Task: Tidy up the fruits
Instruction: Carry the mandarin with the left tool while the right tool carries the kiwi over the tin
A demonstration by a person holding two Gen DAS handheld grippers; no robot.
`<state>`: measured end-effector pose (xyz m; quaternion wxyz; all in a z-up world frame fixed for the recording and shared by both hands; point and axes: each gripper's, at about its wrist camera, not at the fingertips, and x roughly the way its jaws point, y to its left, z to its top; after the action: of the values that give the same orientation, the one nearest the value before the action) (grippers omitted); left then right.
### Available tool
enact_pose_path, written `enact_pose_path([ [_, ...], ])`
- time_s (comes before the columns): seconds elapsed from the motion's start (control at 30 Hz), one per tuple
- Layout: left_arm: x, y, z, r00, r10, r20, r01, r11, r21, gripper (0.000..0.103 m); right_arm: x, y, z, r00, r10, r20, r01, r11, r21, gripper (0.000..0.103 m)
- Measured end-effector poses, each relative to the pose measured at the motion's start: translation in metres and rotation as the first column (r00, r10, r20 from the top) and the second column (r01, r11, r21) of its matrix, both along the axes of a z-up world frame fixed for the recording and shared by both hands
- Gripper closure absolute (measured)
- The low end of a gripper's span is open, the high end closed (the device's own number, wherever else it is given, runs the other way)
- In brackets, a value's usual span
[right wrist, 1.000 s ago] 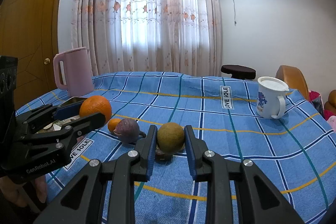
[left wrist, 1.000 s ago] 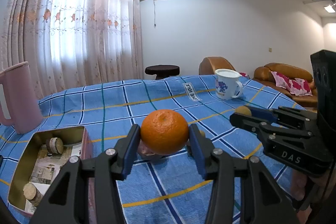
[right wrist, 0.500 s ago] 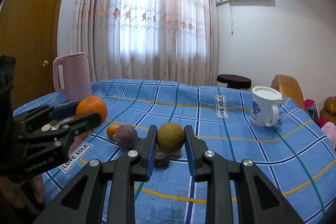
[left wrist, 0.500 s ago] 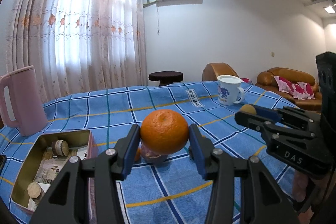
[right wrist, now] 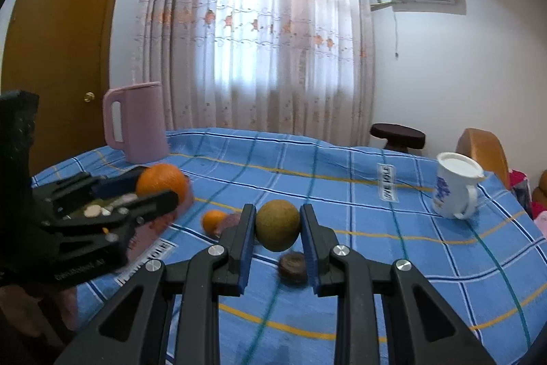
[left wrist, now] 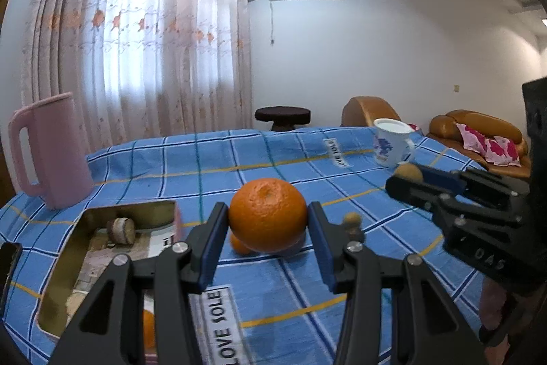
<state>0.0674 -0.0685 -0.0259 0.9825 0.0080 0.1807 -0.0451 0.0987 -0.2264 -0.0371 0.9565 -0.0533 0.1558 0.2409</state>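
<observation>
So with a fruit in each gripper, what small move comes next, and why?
Probably swing the left gripper leftward over the open tin box and release the orange: it is held above the cloth, and the box sits just to the left.

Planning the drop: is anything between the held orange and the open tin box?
Nothing visible. The left gripper holds the orange above the cloth, and the tin box lies open just left of it.
</observation>
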Motion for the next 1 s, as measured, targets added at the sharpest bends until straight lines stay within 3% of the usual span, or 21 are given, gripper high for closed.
enact_pose_path([
  [0.57, 0.001, 0.086, 0.002, 0.987, 0.153, -0.054, -0.156, 0.987, -0.051, 0.054, 0.011, 0.091, 0.018, 0.982, 0.189, -0.031, -0.189, 0.982, -0.015, 0.075],
  [1.0, 0.014, 0.160, -0.018, 0.950, 0.259, -0.177, -0.275, 0.958, -0.077, 0.054, 0.030, 0.188, -0.021, 0.932, 0.323, -0.166, -0.340, 0.936, -0.088, 0.075],
])
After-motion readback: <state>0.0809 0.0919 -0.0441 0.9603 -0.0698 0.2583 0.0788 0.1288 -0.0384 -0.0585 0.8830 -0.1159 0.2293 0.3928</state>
